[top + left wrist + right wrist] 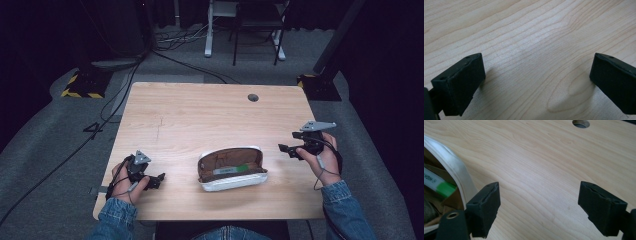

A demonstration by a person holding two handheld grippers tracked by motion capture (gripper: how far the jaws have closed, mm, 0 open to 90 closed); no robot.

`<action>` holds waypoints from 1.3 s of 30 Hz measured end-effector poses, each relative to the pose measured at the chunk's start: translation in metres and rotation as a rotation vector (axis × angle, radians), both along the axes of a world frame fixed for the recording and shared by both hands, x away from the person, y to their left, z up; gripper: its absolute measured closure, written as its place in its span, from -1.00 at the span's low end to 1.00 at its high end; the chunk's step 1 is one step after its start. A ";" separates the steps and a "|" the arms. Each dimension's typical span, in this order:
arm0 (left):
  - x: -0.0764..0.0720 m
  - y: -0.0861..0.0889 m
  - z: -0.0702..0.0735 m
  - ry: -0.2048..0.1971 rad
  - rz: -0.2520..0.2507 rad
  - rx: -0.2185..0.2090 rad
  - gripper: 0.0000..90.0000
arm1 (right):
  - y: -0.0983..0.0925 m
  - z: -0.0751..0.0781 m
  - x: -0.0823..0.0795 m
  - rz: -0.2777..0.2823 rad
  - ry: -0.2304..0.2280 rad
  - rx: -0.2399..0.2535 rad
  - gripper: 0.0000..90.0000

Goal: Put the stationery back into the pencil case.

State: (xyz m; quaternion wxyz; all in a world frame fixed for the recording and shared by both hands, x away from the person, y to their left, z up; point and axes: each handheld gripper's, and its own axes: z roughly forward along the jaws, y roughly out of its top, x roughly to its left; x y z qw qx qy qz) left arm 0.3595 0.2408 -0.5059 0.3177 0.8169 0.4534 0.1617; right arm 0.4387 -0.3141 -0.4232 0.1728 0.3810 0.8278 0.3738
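Open white hard-shell case with a brown lining [231,170] is what this seems to be about, since it's the one object on the pale wooden table [210,115]. It lies with its lid open, showing a white tube-like item with a green end [233,170] lying along the inside; I can't tell what that item is.

The case sits between the two tools, near the table's front edge. The right gripper [291,148] hangs just off the case's right end, jaws spread wide with nothing in them. In the right gripper view the case's white rim [456,171] curves past the left-hand jaw, so it looks lined up to come in at that end, just my guess.

The left gripper [159,179] rests low on the table, well off the case's left side, jaws also wide apart over bare wood [534,62]. Looks parked there, out of the way.

Farther out there's a round cable hole in the tabletop [253,97], beyond both tools.
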 end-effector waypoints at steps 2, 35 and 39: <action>0.000 0.000 0.000 0.000 0.000 0.000 -1.00 | -0.004 -0.004 -0.001 -0.011 0.004 -0.005 -0.59; 0.000 0.000 0.000 -0.001 -0.001 0.000 -1.00 | -0.015 -0.070 -0.016 -0.086 0.036 -0.023 -0.59; 0.000 0.000 0.000 0.001 -0.001 0.001 -1.00 | -0.014 -0.076 -0.015 -0.092 0.013 -0.023 -0.59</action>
